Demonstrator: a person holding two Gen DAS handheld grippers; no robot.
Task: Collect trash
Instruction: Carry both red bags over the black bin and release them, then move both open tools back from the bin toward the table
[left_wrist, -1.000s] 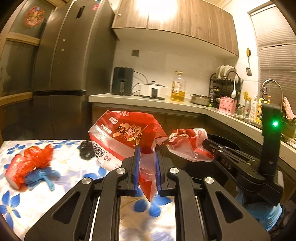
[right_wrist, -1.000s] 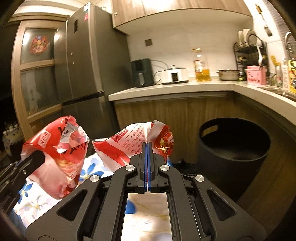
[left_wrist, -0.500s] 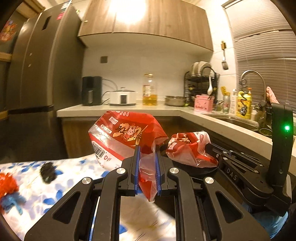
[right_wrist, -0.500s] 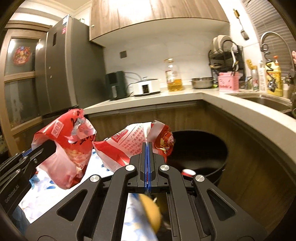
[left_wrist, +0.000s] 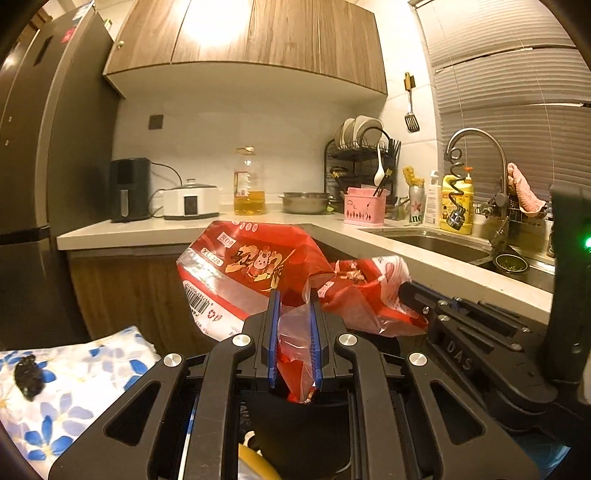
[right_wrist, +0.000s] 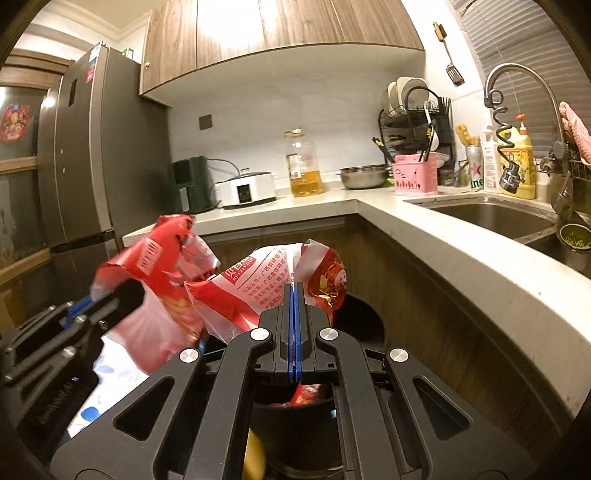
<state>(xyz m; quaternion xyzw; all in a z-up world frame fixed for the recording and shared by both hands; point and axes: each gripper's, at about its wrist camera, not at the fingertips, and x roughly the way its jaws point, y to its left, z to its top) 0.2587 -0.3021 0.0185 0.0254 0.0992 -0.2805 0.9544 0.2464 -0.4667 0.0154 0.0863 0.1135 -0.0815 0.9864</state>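
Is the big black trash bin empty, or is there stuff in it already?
Not empty. In the right wrist view, red wrappers lie inside the black bin, below the right gripper. How full it is cannot be told.

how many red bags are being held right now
2: one red bag pinched in the left tongs, the other red bag in the right tongs. More may lie in the bin below.

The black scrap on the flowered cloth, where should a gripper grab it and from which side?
Probably from above, jaws closing across the narrow width of the black scrap. It lies low and crumpled on the flowered cloth, bare cloth all round it, so nothing blocks a top-down pinch. Its material is too dark to tell.
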